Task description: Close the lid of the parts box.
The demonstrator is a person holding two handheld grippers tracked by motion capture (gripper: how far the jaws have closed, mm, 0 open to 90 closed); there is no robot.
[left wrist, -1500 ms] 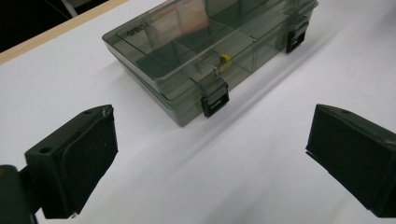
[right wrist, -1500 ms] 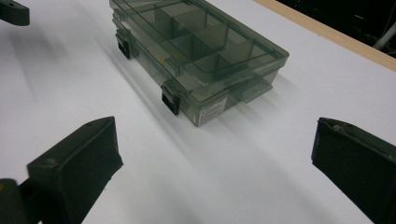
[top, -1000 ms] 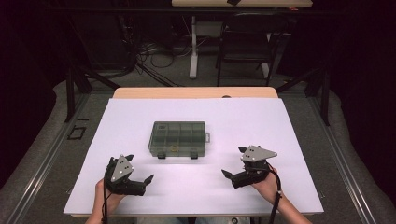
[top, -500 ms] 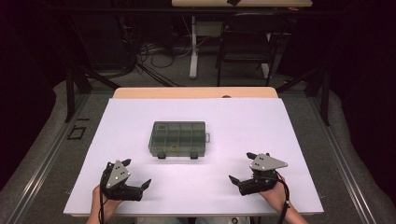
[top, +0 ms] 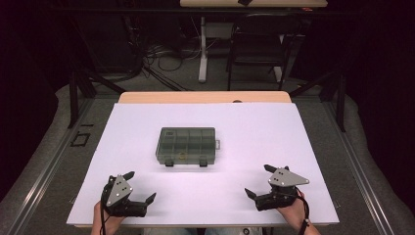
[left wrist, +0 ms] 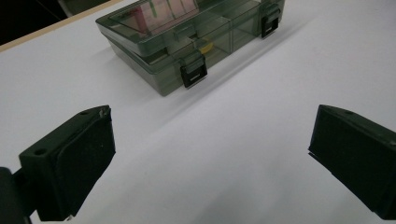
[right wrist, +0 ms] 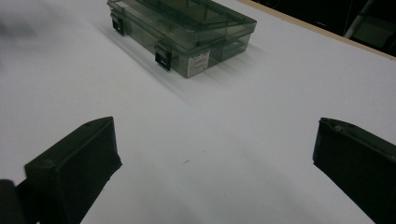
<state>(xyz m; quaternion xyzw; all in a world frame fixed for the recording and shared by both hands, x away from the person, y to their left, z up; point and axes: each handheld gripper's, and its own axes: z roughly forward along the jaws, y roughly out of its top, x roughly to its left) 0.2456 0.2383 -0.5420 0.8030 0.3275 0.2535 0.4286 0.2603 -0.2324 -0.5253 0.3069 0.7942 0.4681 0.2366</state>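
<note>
Left gripper (top: 141, 186): I hold it near my edge of the table, left of centre, jaws spread wide with nothing between them, pointed toward the box
Right gripper (top: 258, 180): I hold it low over the white sheet at my right, jaws gaping as well, gripping nothing
Compartment box (top: 187, 145): smoky see-through plastic, lid down, sitting flat in the middle of the table (top: 303, 147), well apart from both my grippers
Latches (left wrist: 194, 74): two black clips on the box's side that faces me, both down
Inside the box: something small and yellow (left wrist: 206, 46) shows through the wall; what it is, I cannot tell
Label (right wrist: 198, 63): white sticker on the box's short end wall
</note>
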